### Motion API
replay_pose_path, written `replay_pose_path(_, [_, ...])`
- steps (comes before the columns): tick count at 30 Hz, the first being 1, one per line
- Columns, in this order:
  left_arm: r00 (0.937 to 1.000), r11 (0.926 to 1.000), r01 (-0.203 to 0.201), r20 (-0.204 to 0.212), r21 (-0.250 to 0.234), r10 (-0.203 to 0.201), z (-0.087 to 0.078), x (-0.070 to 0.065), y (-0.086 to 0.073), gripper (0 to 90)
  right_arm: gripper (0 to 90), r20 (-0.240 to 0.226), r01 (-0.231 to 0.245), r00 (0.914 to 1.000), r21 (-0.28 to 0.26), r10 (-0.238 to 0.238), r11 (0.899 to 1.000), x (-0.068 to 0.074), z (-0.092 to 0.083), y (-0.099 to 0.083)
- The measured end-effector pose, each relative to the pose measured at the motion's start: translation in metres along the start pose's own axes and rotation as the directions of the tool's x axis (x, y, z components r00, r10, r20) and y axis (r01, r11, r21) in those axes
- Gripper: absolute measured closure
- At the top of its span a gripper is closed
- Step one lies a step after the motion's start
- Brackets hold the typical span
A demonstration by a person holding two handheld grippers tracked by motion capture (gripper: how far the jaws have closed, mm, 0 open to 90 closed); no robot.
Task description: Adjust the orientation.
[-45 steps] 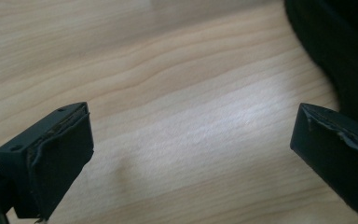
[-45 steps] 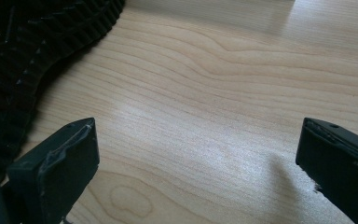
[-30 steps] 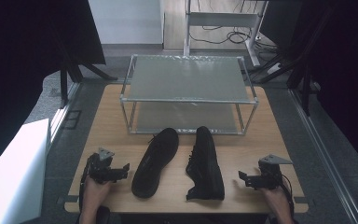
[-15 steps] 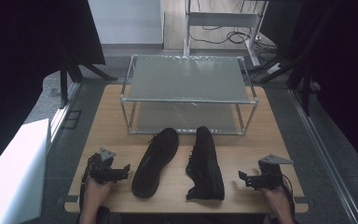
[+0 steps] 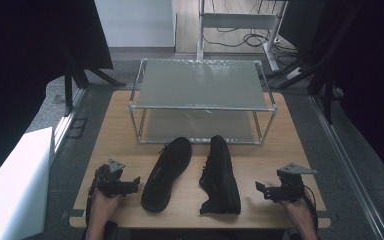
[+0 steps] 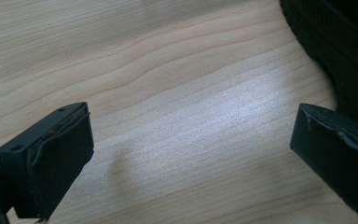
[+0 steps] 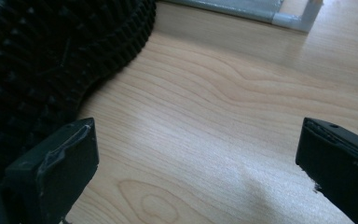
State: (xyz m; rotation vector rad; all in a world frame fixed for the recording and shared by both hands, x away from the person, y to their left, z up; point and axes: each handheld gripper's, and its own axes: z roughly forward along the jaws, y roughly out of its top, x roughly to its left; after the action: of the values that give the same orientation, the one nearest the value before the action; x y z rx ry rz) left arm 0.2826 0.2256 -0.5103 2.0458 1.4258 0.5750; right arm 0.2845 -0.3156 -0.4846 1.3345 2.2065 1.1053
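Two black shoes lie side by side on the wooden table [image 5: 280,150]. The left shoe [image 5: 167,172] rests upright; the right shoe [image 5: 221,175] is tipped on its side, its treaded sole [image 7: 42,56] facing my right gripper. Left of the left shoe, my left gripper [image 5: 135,184] rests on the table, open, with bare wood between its jaws [image 6: 191,158] and the shoe's edge [image 6: 340,46] just beyond one jaw. My right gripper [image 5: 260,189] sits to the right of the right shoe, also open over bare wood [image 7: 196,168].
A two-shelf rack [image 5: 200,82] with a metal frame stands at the back of the table, right behind the shoes' toes; its lower rail [image 7: 261,11] shows in the right gripper view. A white box [image 5: 10,185] stands off the table's left side.
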Motion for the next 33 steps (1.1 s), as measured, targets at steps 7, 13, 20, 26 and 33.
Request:
replay_pose_path(7, [0.9997, 0.9995, -0.024, -0.006, 0.021, 0.025, 0.003, -0.004, 0.0, 0.0, 0.0, -0.019, 0.004, 0.9998, -0.007, -0.004, 1.0, 0.005, -0.001, 0.008])
replay_pose_path(13, [0.9957, 0.9946, -0.086, 0.038, 0.057, 0.084, 0.007, -0.014, 0.001, 0.0, 0.0, -0.037, 0.009, 0.9993, -0.004, -0.009, 1.0, 0.01, 0.001, 0.011])
replay_pose_path(20, [0.9864, 0.988, -0.147, 0.081, 0.046, 0.143, 0.006, -0.033, 0.003, 0.0, 0.0, -0.043, 0.013, 0.999, -0.005, -0.013, 1.0, 0.013, 0.002, 0.016])
replay_pose_path(26, [0.9798, 0.9822, -0.183, 0.091, 0.044, 0.178, 0.007, -0.047, 0.005, 0.0, 0.0, -0.046, 0.012, 0.9989, -0.007, -0.012, 1.0, 0.014, 0.003, 0.018])
replay_pose_path(33, [0.9717, 0.9759, -0.215, 0.108, 0.036, 0.21, 0.008, -0.063, 0.008, 0.0, 0.0, -0.051, 0.006, 0.9987, -0.011, -0.007, 1.0, 0.015, 0.004, 0.023])
